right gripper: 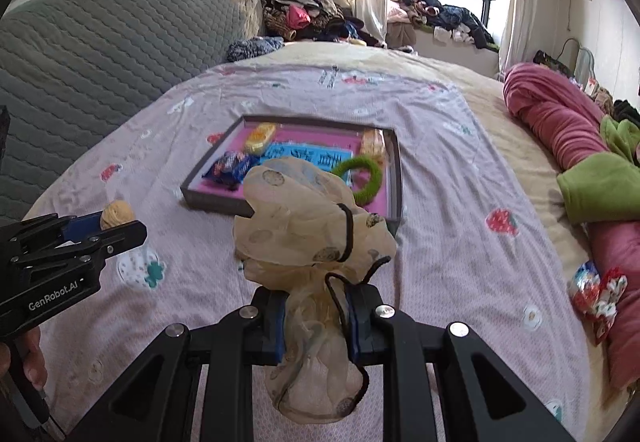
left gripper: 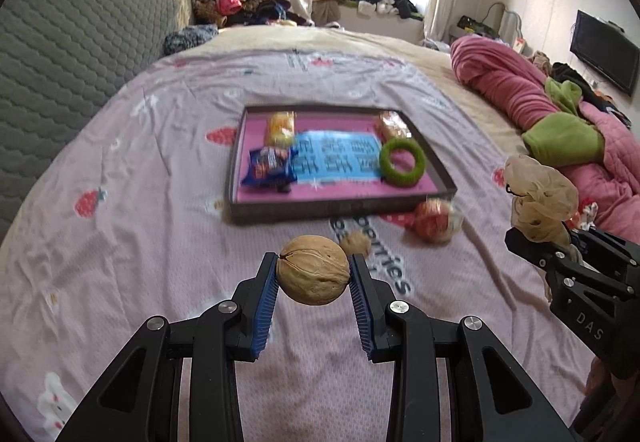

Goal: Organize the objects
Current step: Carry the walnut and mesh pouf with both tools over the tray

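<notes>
Left gripper point(left gripper: 313, 270): jaws clamped on a walnut point(left gripper: 313, 270), held above the bed point(left gripper: 120, 242), short of the tray point(left gripper: 340, 207). Right gripper point(right gripper: 316, 316): jaws pinching a beige gauze pouch point(right gripper: 312, 226), near the tray's front edge.

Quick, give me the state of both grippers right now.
Left gripper: shut on a walnut, lifted off the bedsheet.
Right gripper: shut on a beige scrunchie.
</notes>
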`<state>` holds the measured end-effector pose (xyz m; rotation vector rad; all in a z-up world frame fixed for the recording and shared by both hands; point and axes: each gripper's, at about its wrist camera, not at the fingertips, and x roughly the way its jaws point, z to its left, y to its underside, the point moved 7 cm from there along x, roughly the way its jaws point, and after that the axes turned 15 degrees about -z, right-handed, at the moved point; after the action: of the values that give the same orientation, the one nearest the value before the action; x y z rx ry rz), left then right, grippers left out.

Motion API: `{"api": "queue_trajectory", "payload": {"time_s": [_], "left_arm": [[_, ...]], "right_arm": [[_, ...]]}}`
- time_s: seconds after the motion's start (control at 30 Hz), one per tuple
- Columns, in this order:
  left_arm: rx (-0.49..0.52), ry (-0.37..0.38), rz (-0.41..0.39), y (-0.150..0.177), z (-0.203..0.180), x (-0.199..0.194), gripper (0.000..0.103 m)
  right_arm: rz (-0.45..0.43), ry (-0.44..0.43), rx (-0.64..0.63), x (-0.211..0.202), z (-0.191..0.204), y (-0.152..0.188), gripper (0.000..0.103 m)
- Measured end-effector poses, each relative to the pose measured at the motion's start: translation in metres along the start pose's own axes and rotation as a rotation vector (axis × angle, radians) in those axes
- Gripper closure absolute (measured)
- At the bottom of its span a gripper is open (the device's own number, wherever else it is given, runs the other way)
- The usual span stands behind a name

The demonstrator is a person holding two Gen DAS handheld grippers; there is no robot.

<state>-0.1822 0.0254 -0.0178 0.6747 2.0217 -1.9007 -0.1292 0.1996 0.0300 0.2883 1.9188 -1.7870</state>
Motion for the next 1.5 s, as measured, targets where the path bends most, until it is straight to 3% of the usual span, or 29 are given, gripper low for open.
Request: {"api": "queue_trajectory", "payload": {"time_s": [0.23,0.63,1.13,1.5], "left_arm": [[0.016,-0.003,-0.055,-0.035,-0.003,0.003,0.067],[0.038,0.003,-0.079,-0.066,-0.008,0.018,0.067],[0.077,-0.003,-0.174,-0.147,-0.006,0.05,0.067],[0.04,0.031,-0.205,-0.162,-0.012,0.1,0.067]], "right_arm": [[-0.066,-0.004,-0.015,0.001,0.003,-0.037,0.08],[-0.121,0.005,-0.035,0.012,0.001,-0.075,0.08],[-0.22,0.022,-0.023,0.033,-0.013,-0.136,0.08],[-0.27,0.012,0.013,0.08,-0.021,-0.15,0.08]]}}
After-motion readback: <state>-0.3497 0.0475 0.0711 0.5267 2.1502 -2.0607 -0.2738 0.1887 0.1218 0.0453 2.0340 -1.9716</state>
